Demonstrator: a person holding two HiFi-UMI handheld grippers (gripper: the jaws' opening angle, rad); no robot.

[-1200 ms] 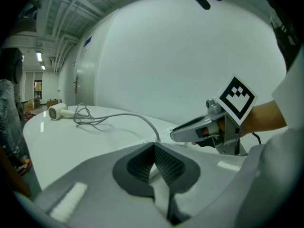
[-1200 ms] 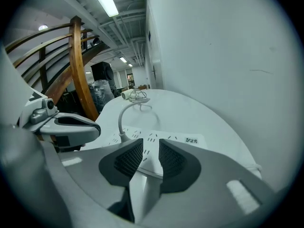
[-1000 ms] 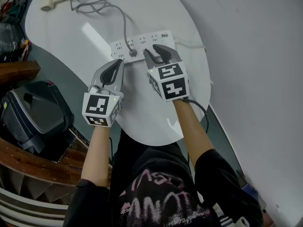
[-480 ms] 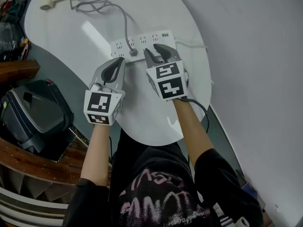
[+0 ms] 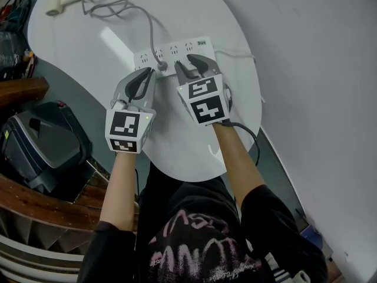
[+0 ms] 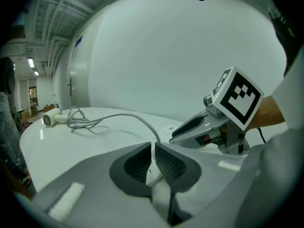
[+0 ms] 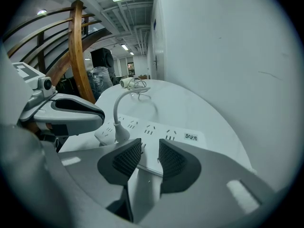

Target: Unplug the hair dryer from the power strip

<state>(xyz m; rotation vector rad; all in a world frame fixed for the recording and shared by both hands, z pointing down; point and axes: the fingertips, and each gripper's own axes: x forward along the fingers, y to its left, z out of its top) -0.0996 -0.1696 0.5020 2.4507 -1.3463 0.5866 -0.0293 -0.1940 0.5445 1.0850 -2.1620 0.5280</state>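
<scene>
Reading left to right off the head view: the hair dryer (image 5: 57,2) lies on its side at the far left edge of the white table (image 5: 194,137), well apart from both tools. Its grey cord (image 6: 115,114) loops loosely beside it, then runs across the tabletop to the plug (image 7: 120,133). The plug is seated in a socket toward the left end of the power strip (image 5: 177,49). The strip lies flat on the far half of the table.

Next, the left gripper (image 5: 146,72) is held low over the table, tips just short of the strip and near the plug. Its jaws look closed or a hair off it, since the wide-angle view leaves only a sliver between them. Nothing is held; the cord shows beyond the tips, not between them.

Then the right gripper (image 5: 185,62), just right of the plug, has its tips over the strip's near edge. Its jaws are part-open with a narrow gap, pads (image 7: 127,158) clear of everything, and only bare strip shows through. The two tools are side by side, not touching.
</scene>
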